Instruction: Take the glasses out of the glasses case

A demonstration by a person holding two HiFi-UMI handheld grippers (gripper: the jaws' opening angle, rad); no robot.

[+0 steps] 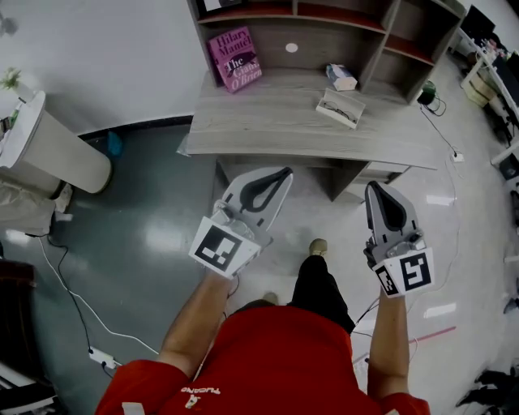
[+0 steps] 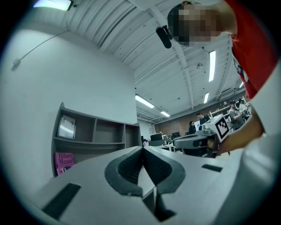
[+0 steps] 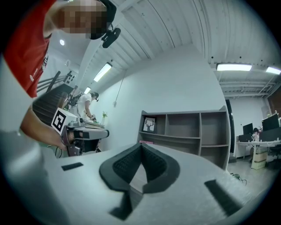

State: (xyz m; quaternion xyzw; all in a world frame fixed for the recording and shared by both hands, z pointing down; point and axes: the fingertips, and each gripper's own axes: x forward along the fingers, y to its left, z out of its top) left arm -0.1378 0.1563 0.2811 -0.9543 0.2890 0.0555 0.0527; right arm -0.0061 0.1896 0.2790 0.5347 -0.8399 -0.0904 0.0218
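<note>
A white glasses case (image 1: 340, 108) lies open on the grey wooden desk (image 1: 268, 121), right of its middle, with dark-framed glasses resting in it. Both grippers hang in the air in front of the desk, well short of the case. My left gripper (image 1: 285, 172) is shut and holds nothing; in its own view the left gripper (image 2: 142, 149) has its pads pressed together. My right gripper (image 1: 375, 186) is also shut and empty, and the right gripper (image 3: 141, 146) shows closed pads in its own view too. The case is out of sight in both gripper views.
A pink book (image 1: 234, 58) leans at the desk's back left under the shelf unit (image 1: 340, 20). A small box (image 1: 341, 77) sits behind the case. A white cylindrical bin (image 1: 49, 146) stands at the left, and cables (image 1: 69, 296) run over the floor.
</note>
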